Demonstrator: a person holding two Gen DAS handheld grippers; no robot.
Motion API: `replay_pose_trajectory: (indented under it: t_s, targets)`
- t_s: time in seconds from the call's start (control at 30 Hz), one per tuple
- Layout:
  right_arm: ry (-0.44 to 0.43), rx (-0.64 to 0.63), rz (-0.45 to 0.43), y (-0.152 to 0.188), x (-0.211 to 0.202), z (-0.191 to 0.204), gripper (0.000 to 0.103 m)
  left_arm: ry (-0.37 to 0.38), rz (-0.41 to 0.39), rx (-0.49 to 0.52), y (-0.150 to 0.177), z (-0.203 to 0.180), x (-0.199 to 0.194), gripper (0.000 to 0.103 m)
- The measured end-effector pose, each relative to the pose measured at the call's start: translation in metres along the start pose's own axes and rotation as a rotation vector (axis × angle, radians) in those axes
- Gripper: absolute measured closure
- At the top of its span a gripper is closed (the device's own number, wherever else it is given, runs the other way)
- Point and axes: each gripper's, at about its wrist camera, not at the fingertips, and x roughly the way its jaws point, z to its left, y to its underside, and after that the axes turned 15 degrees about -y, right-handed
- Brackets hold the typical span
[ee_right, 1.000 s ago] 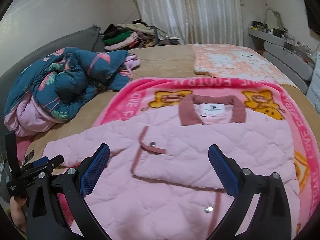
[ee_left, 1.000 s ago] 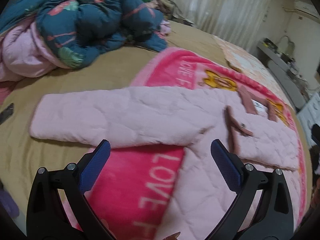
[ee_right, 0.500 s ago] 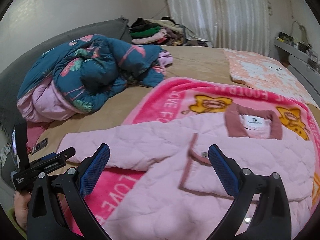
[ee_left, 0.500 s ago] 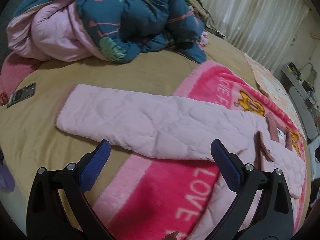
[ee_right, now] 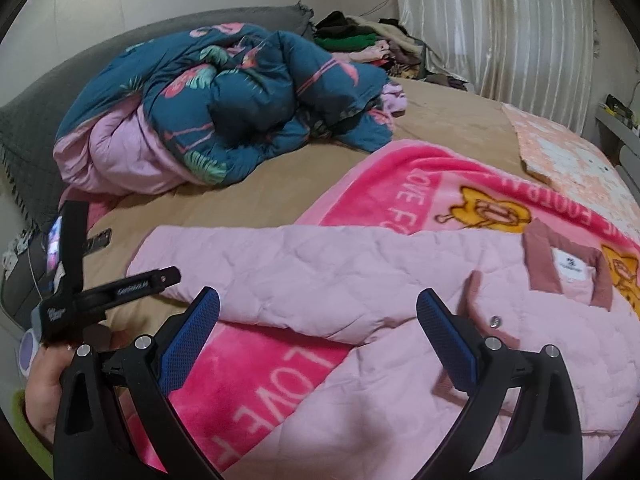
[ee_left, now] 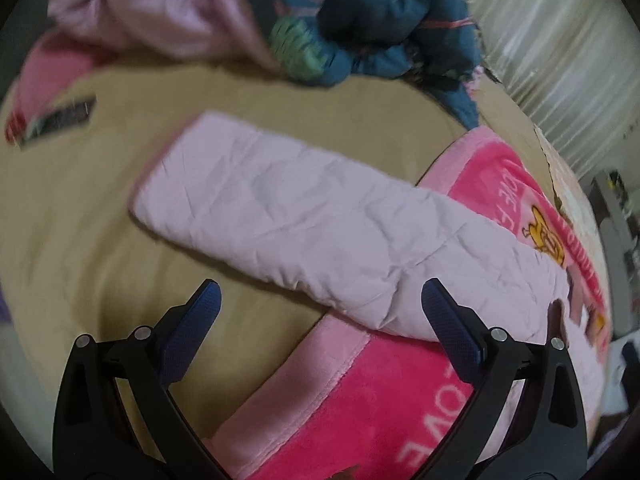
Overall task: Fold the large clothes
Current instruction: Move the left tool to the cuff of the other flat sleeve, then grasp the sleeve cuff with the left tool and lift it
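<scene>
A: Item one?
B: Pink quilted jacket [ee_right: 400, 280], laid flat on the bed [ee_right: 248, 200], body over the pink blanket [ee_right: 260, 376]. Collar [ee_right: 566, 264] a darker rose with a white label inside; one snap button visible on the front.

A: Sleeve?
B: One sleeve [ee_left: 288, 224] stretched straight out, its cuff end off the blanket and resting on the tan sheet [ee_left: 80, 232].

A: Grippers?
B: Left gripper [ee_left: 318, 332] spread wide, empty, hovering above the sleeve's lower edge near the blanket border. Right gripper [ee_right: 318, 332] likewise spread, nothing between its blue pads, above the junction of sleeve and body. The left gripper also shows at the left of the right wrist view, near the cuff.

A: Surroundings?
B: Teal flamingo-print duvet [ee_right: 248, 104] bunched at the head of the bed, pink lining showing. Folded clothes pile [ee_right: 360, 40] behind it. Peach blanket [ee_right: 568, 156] at the far right. A dark flat object [ee_left: 60, 120] on the sheet, blurred. Pale curtain [ee_right: 500, 28] at the back.
</scene>
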Motion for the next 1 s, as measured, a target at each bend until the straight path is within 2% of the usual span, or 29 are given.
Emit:
replay_pose_trajectory:
  t_s: [0.17,0.37,0.47,0.57,0.67,0.83,0.9,1.0]
  targets:
    - [-0.006,0.027,0.026,0.015,0.011,-0.007,0.005,0.014,0.061,-0.074,-0.005,0.011,0.025,0.009]
    - [0.028,0.070,0.026,0.031,0.002,-0.029,0.005,0.014,0.111,-0.181,-0.012,0.024,0.059,0.009]
    - [0.052,0.098,0.016,0.038,-0.010,-0.044,0.005,0.046,0.091,-0.276,-0.012,0.033,0.068,0.009]
    - [0.081,0.141,0.011,0.050,-0.026,-0.062,0.005,0.051,0.109,-0.323,-0.008,0.038,0.082,0.009]
    - [0.122,0.171,-0.002,0.060,-0.047,-0.078,0.005,0.053,0.061,-0.351,-0.008,0.041,0.080,0.011]
    - [0.183,0.243,-0.059,0.077,-0.096,-0.105,0.005,0.035,0.031,-0.355,-0.014,0.047,0.081,0.049]
    - [0.200,0.269,-0.083,0.084,-0.112,-0.112,0.005,0.077,0.027,-0.368,-0.016,0.049,0.078,0.079]
    - [0.214,0.310,-0.116,0.093,-0.133,-0.122,0.005,0.089,-0.037,-0.332,-0.023,0.040,0.057,0.088]
